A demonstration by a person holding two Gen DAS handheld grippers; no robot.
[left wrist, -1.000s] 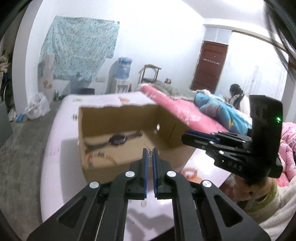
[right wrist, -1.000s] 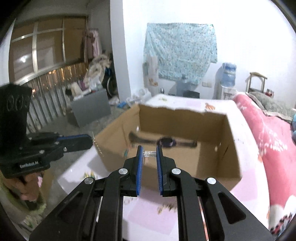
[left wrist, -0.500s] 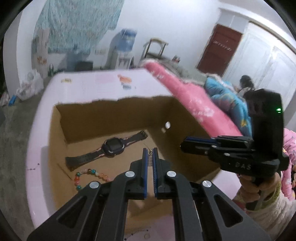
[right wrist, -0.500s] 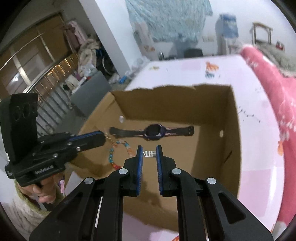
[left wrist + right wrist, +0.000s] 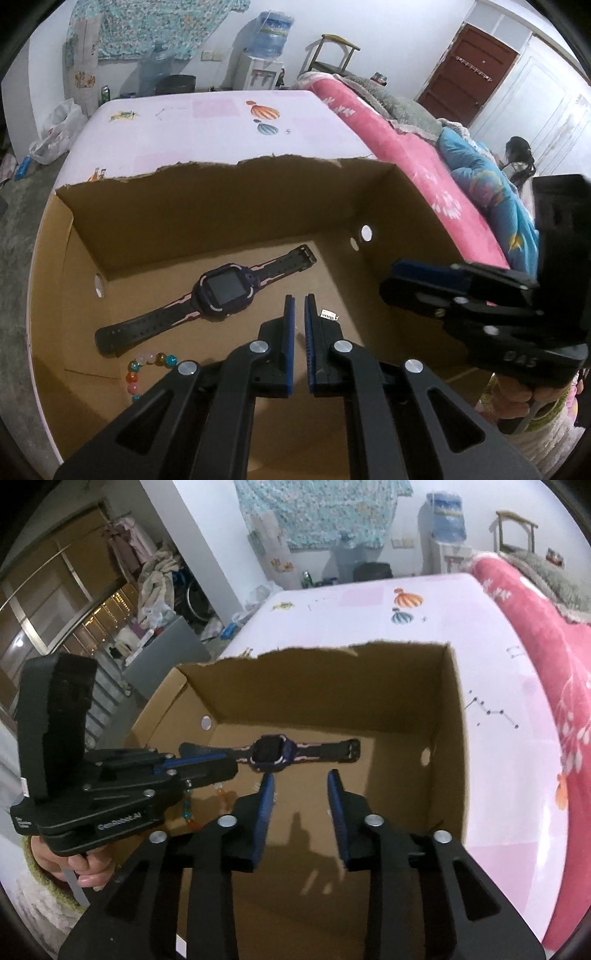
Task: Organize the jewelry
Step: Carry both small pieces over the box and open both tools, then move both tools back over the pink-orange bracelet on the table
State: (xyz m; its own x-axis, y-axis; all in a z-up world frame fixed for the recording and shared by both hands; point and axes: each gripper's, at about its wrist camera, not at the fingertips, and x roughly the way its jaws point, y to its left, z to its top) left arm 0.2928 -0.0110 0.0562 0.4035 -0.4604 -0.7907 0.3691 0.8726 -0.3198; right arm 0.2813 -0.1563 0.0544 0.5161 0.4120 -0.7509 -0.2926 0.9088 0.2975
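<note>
Already in cardboard box ahead of jaws: watch, bead bracelet, silver clasp. Right gripper just opening wide, empty; left gripper barely parted, empty.

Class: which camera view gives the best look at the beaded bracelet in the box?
The left wrist view: the beaded bracelet shows several clear coloured beads beside the watch. The right wrist view shows only a few beads, partly hidden behind the left hand-held gripper.

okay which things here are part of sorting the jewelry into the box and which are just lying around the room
Part of the job:
cardboard box
watch
bead bracelet
small silver piece
left gripper, right gripper

Just lying about:
water dispenser
pink blanket
patterned cloth on the wall
wooden chair
</note>
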